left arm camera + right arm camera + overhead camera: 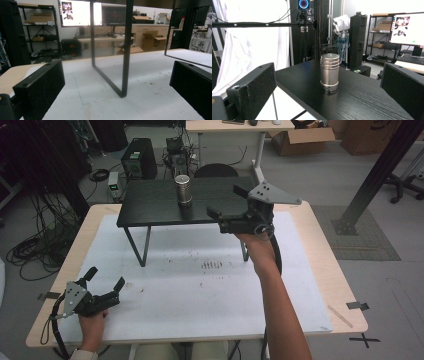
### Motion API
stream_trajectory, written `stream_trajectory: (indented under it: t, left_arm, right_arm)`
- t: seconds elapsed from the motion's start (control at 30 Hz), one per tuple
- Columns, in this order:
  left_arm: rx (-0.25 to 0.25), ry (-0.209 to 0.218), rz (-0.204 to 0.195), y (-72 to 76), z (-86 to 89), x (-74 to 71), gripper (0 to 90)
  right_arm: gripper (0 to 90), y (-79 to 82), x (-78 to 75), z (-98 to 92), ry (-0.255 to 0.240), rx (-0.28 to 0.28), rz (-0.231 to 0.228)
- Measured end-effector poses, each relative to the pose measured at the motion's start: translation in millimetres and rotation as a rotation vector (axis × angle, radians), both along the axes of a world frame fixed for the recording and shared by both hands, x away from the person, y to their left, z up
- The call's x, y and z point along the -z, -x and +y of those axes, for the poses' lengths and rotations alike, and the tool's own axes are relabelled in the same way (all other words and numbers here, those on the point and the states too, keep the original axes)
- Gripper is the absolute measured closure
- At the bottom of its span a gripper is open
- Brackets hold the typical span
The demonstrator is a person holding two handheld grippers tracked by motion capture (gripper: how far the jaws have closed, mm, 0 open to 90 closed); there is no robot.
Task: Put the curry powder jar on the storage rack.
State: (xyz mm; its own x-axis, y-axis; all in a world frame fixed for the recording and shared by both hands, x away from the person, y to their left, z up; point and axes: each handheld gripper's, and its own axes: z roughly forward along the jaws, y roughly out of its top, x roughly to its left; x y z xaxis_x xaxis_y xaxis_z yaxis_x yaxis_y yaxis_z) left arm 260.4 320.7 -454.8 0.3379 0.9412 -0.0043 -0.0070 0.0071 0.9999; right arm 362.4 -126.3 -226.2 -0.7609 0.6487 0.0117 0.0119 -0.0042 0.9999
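Left gripper (105, 287): yours, near the desk's near-left corner, jaws apart, holding nothing.
Right gripper (230, 202): jaws spread wide, level with the black stand (150, 207), aimed at the canister.
Canister (329, 72): upright near the stand's middle, toward its far edge.
Handling: looks rigid, weighty, slick metal; grip mid-body below the ribbed bands, squarely.

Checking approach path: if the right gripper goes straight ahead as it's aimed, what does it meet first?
Most likely the steel canister, upright on the small black table. It sits centred between the open jaws of the right gripper, nothing in between, though depth is hard to judge.
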Motion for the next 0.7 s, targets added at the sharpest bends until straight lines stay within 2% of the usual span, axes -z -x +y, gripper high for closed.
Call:
stream_trajectory:
  t: [0.27,0.3,0.53,0.7]
  left_arm:
    - [0.000,-0.003,0.001,-0.1,-0.1,-0.1,0.2]
    - [-0.001,-0.004,0.002,-0.1,-0.1,0.0,0.2]
    - [0.000,-0.004,0.002,-0.2,-0.2,-0.1,0.2]
    - [0.000,-0.005,0.003,-0.4,-0.4,-0.1,0.2]
  right_arm:
    - [0.0,16.6,8.7,-9.9,-0.007,-0.014,-0.036]
    - [0.0,21.0,12.2,-13.0,-0.002,-0.012,-0.048]
    - [0.0,31.8,25.5,-24.0,-0.003,0.003,-0.059]
    - [0.0,41.4,42.3,-36.0,-0.012,0.020,-0.073]
